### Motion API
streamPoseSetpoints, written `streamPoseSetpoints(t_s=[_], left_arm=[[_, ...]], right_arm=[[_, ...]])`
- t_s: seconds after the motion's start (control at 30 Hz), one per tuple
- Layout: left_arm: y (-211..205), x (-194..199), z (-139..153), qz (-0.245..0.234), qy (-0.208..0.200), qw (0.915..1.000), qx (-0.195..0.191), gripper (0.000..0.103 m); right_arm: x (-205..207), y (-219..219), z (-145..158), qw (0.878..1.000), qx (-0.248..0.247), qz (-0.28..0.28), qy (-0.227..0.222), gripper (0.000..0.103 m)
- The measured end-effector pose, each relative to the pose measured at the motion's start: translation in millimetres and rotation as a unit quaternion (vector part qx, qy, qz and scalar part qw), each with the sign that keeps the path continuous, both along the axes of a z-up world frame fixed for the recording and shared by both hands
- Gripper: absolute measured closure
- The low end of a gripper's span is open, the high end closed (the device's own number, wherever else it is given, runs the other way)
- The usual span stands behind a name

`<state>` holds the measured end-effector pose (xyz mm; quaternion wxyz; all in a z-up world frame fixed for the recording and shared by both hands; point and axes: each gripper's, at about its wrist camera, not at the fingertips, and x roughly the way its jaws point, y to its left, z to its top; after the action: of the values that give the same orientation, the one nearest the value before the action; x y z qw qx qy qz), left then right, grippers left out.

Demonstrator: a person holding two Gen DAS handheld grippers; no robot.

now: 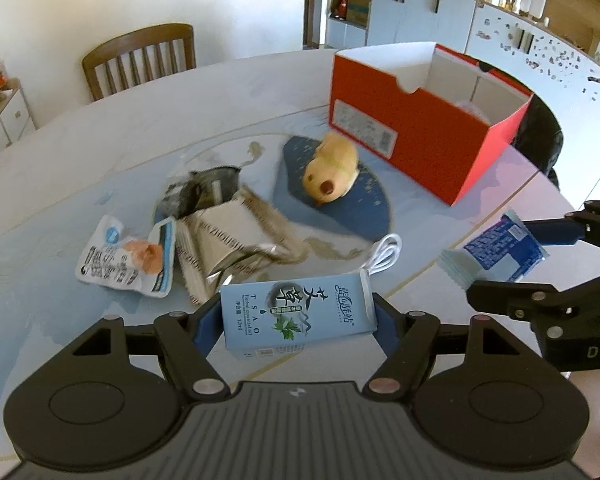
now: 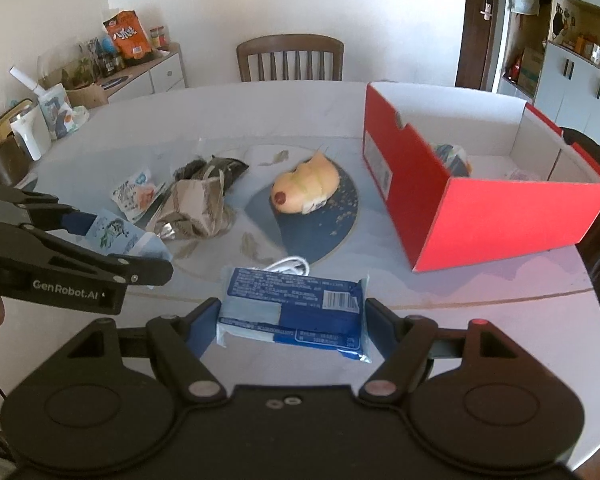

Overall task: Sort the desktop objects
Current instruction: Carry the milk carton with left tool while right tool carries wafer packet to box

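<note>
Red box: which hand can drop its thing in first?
Probably the right. The right hand-held gripper, holding the blue packet, sits nearer the red box than the left hand-held gripper with its carton.

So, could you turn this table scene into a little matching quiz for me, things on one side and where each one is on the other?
Things:
1. light blue carton
2. blue packet
3. yellow plush toy
4. white cable

Places:
A. lying on the dark blue mat
B. clamped in the right gripper
C. coiled on the table near the mat's edge
D. clamped in the left gripper

Pairs: 1-D, 2-B, 3-A, 4-C
</note>
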<state>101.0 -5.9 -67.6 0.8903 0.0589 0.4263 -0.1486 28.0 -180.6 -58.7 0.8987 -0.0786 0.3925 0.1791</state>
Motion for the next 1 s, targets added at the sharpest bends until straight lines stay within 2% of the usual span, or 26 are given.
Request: streamPoseSetpoints(t_s=[0.4,0.73,1.0], left_arm=[[-30,4,32,-0.021,-0.016,0.9996,-0.004,0.029],[-57,27,56,-0.021,-0.024,0.9993,-0.020,0.029],[-96,46,72,-0.043,-0.038,0.9981,-0.024,0.029]], right_arm=[[13,-23,35,1.000,0.001,-0.002,-0.017,0.027],[37,-58,56,0.999,0.009,-0.008,-0.030,0.027],[63,-84,65,0.999,0.004,-0.010,-0.038,0.027]])
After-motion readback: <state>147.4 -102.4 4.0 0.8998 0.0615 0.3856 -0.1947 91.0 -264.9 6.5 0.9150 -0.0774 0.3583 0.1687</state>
